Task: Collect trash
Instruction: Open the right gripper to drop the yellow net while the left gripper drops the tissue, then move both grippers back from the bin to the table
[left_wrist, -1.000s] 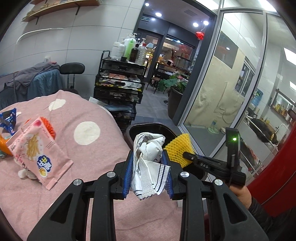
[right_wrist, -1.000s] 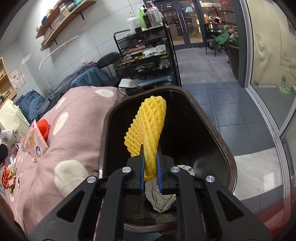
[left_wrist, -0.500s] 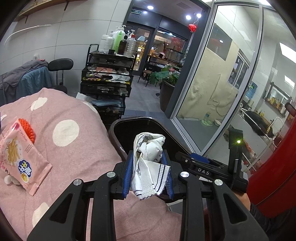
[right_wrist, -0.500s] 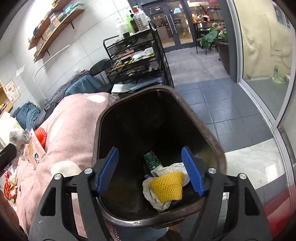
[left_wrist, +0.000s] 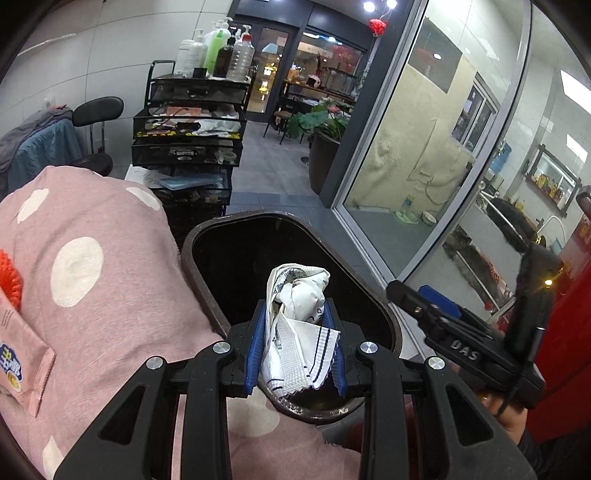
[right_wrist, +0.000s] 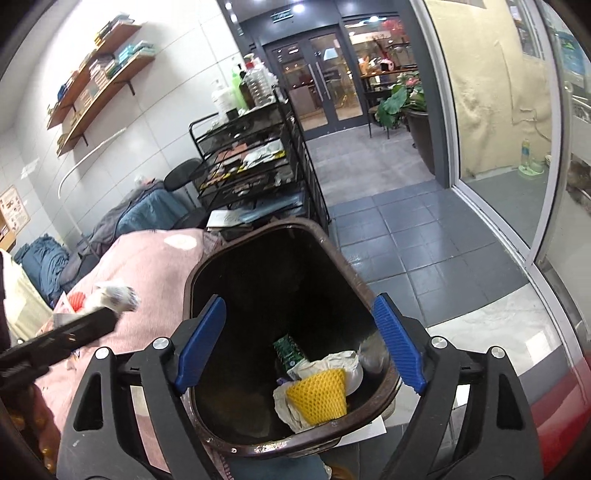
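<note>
My left gripper (left_wrist: 295, 343) is shut on a crumpled white wrapper (left_wrist: 297, 317) with blue print and holds it above the near rim of the dark brown trash bin (left_wrist: 221, 236). My right gripper (right_wrist: 299, 341) is open and empty above the same bin (right_wrist: 343, 258). The yellow foam net (right_wrist: 319, 393) lies inside the bin on crumpled paper and a green packet (right_wrist: 290, 349). The left gripper and its wrapper also show at the left of the right wrist view (right_wrist: 110, 299). The right gripper shows at the right of the left wrist view (left_wrist: 439, 306).
A pink polka-dot cloth (left_wrist: 92, 295) covers the table left of the bin. A pink snack packet (left_wrist: 22, 365) and a red-orange thing (left_wrist: 9, 280) lie on it. A black wire rack (left_wrist: 188, 144) with bottles stands behind. Glass wall (left_wrist: 424, 147) to the right.
My right gripper opened and the yellow foam net dropped into the bin. My left gripper moved right with the white wrapper, from over the cloth to over the bin's near rim.
</note>
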